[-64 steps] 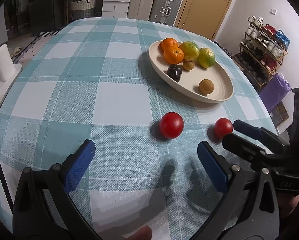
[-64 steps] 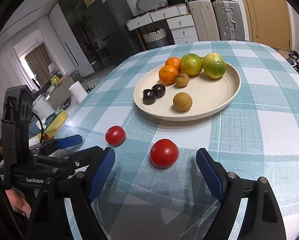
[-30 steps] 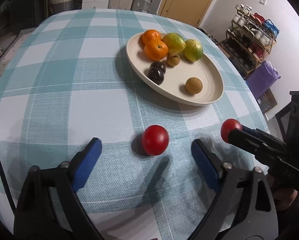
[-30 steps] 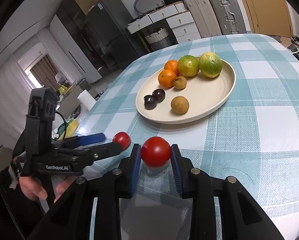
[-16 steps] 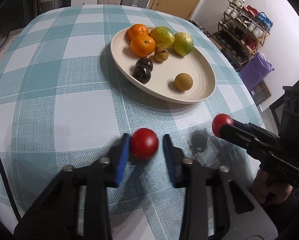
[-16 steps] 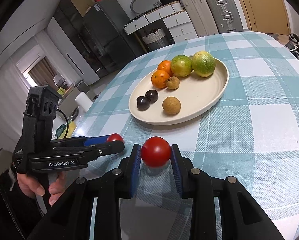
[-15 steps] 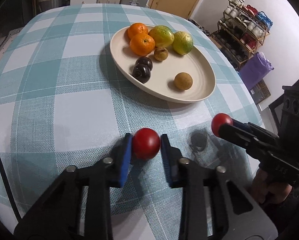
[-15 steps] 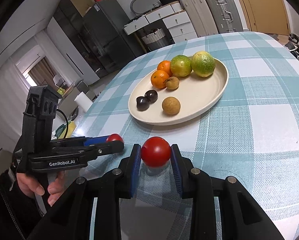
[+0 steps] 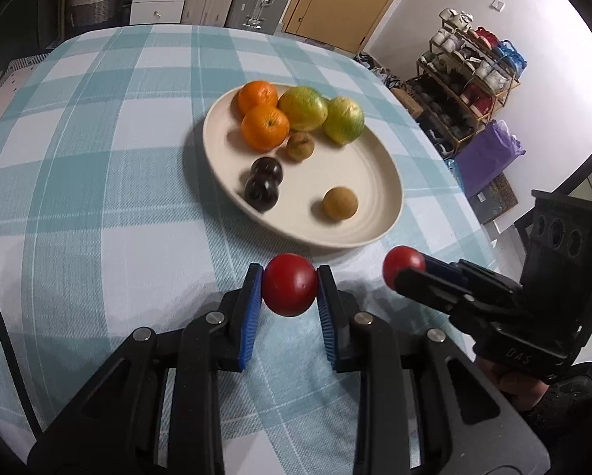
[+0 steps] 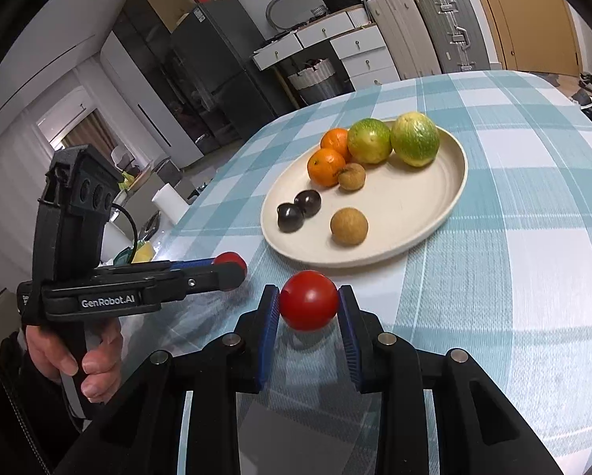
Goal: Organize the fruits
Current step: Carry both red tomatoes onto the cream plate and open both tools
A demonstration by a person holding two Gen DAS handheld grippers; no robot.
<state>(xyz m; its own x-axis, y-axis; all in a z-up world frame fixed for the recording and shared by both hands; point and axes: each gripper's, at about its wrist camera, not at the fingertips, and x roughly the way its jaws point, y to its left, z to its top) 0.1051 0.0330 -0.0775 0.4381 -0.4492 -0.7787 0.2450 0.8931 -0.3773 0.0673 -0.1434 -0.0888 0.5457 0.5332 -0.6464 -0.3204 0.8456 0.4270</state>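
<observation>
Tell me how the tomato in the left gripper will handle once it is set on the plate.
The tomato is round and glossy, so on the plate it will probably roll. Its skin looks smooth, so it may slip if the jaws loosen.

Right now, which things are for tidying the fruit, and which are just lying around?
For the job: two red tomatoes, one in the left tool, one in the right tool; plate of fruit.

Lying about: paper roll, suitcases, shoe rack.

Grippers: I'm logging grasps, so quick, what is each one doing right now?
Left gripper: shut on a red tomato.
Right gripper: shut on the other red tomato.
</observation>
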